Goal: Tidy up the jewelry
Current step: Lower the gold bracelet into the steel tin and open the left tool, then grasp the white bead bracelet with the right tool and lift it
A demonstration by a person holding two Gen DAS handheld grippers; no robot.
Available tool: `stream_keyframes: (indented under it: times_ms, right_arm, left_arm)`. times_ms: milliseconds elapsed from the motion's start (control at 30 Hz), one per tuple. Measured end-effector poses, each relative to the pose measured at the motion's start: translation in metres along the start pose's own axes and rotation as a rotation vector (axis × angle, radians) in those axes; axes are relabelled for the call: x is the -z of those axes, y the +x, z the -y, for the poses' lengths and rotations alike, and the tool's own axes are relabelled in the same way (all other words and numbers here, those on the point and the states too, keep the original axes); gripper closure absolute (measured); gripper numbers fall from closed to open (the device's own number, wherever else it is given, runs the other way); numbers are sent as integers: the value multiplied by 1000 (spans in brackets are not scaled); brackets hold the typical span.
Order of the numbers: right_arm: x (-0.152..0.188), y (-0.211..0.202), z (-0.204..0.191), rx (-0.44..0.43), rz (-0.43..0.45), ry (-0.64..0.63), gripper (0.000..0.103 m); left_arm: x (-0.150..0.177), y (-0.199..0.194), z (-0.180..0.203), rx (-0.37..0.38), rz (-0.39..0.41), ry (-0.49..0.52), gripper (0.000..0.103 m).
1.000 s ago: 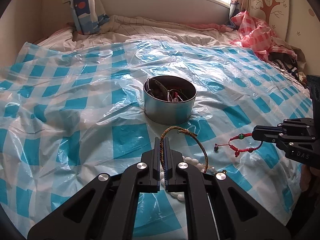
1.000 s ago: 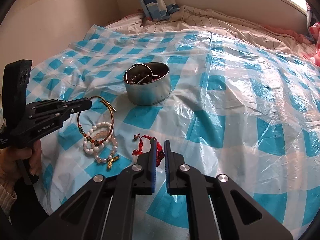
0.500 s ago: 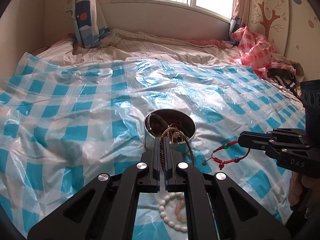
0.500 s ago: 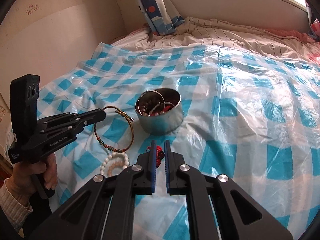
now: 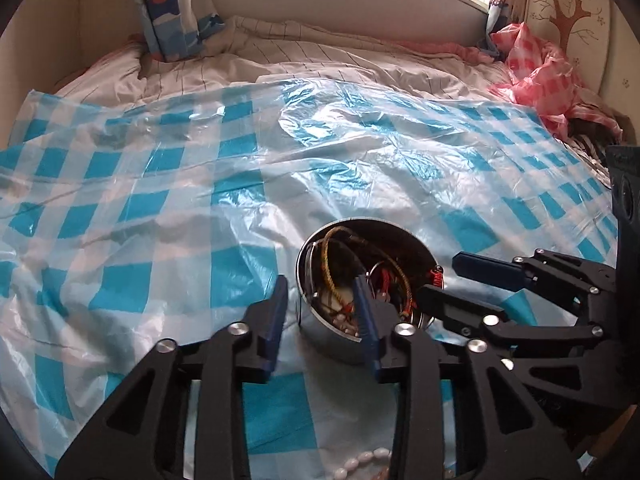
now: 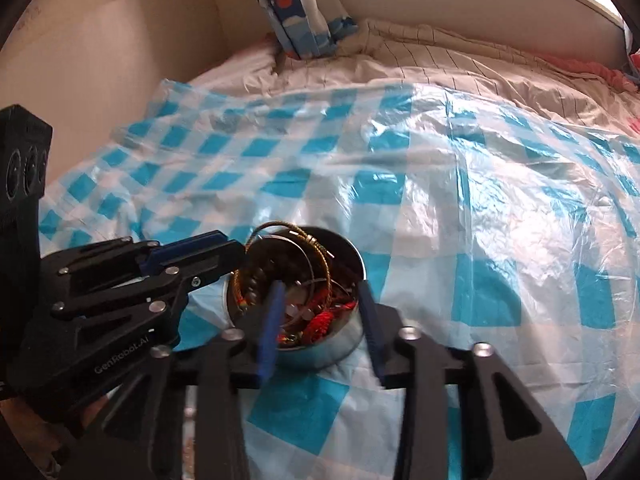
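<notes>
A round metal tin (image 5: pixel 340 334) (image 6: pixel 340 354) stands on the blue-checked plastic sheet, holding several bracelets. The woven gold-brown bracelet (image 5: pixel 332 264) (image 6: pixel 320 250) lies in the tin, partly over its rim. The red cord bracelet (image 5: pixel 436 278) (image 6: pixel 324 320) lies in the tin too. My left gripper (image 5: pixel 322 312) (image 6: pixel 236 258) is open at the tin's left rim, empty. My right gripper (image 6: pixel 320 316) (image 5: pixel 440 280) is open over the tin's near rim, empty. A white bead bracelet (image 5: pixel 360 460) lies on the sheet below the left gripper.
The plastic sheet (image 5: pixel 160 200) covers a bed with a striped quilt (image 5: pixel 320 52) behind. A blue patterned pillow (image 5: pixel 168 8) leans at the back left wall. Red checked cloth (image 5: pixel 540 80) is piled at the back right.
Both grippers moved forward over the tin and opened. The gold-brown bracelet and the red cord bracelet dropped from them into the tin.
</notes>
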State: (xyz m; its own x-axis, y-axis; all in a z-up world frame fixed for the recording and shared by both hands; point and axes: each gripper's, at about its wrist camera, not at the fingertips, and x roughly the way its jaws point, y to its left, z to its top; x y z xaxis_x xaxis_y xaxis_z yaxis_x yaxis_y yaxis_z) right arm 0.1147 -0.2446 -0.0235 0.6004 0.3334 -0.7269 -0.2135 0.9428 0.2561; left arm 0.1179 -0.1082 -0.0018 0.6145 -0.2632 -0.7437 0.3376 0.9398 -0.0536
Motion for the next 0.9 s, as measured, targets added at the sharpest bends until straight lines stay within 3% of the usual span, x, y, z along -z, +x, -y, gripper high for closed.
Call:
stream_keyframes:
  times_ms: [33,133,300,367,533,600,633,700,733,767,833,900]
  right_arm:
    - [6,-2,0,10,-4,-8,59]
    - [33,-21,-3,9,-15,-41,59]
    - [82,-38,-7,-92,-148,-42,59]
    - [97,-40,-16,-132,-188,-56,58]
    - [111,-38,-41,-120,-212,-126,56]
    - [110,-38,-46,-132,-211,-127,56]
    - [111,-38,-49,-125,-213,-140,56]
    - [116,-35,-57,-95,-220,-195,56]
    - [119,-36,-62,-67,-220,-239,61]
    - [120,-36,-66,-42,-219,-278,77]
    - [121,-38,-69,-6,-220,-308,94]
    - [121,-42,-62,14,-206,-289,95]
  left_arm:
    - [9,-4,-2,0,-6,8,50]
    - [41,-13,-3,50,-77,74,49]
    - [85,-15,9,87,-186,181,49]
    - [92,-16,11,94,-189,178,49]
    - [98,-22,13,82,-198,187,51]
    - [101,-24,11,92,-201,185,61]
    - [102,-24,11,81,-205,193,77]
    - [101,-26,10,85,-210,193,96]
    - [101,-28,9,81,-198,188,96]
    - [100,-32,7,76,-185,181,97]
    - [98,-38,1,73,-163,152,97]
    - [97,-41,-3,73,-150,136,97]
